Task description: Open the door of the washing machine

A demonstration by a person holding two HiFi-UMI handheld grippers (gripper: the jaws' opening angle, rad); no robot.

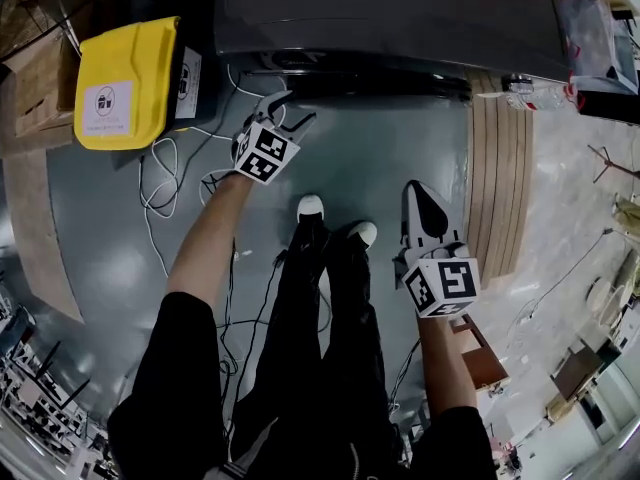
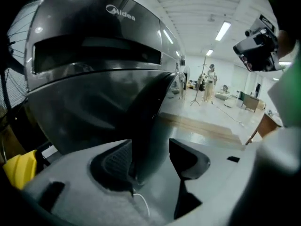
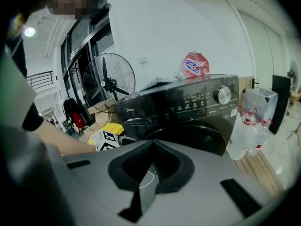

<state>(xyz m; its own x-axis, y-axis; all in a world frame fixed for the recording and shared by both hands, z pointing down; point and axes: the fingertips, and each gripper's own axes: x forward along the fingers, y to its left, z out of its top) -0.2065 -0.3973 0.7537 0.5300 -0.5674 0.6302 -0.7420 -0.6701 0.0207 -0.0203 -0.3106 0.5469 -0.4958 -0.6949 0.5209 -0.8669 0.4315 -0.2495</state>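
Round door (image 3: 190, 138) set in the front of the black washing machine (image 1: 390, 18), seemingly shut, bulging out toward the person's feet. Nearest to it, the left gripper (image 1: 290, 110): jaws spread wide, nothing pinched, pointing forward and down at the door's left side, just short of the machine's front. Seen along those jaws, shows as a dark curved profile running upright through the gap, close ahead; touching or not, cannot tell. Farther back from the machine, the right gripper (image 3: 151, 147): jaws pressed together on nothing, aimed at the machine's front, well apart from the door. Probably calls for a short reach forward with the left jaws to catch the door's near edge, then a swing outward. To the machine's left, a yellow bin (image 1: 125, 83); in front of it, white cables (image 1: 160, 183) on the floor; on top, a red packet (image 3: 194, 65).
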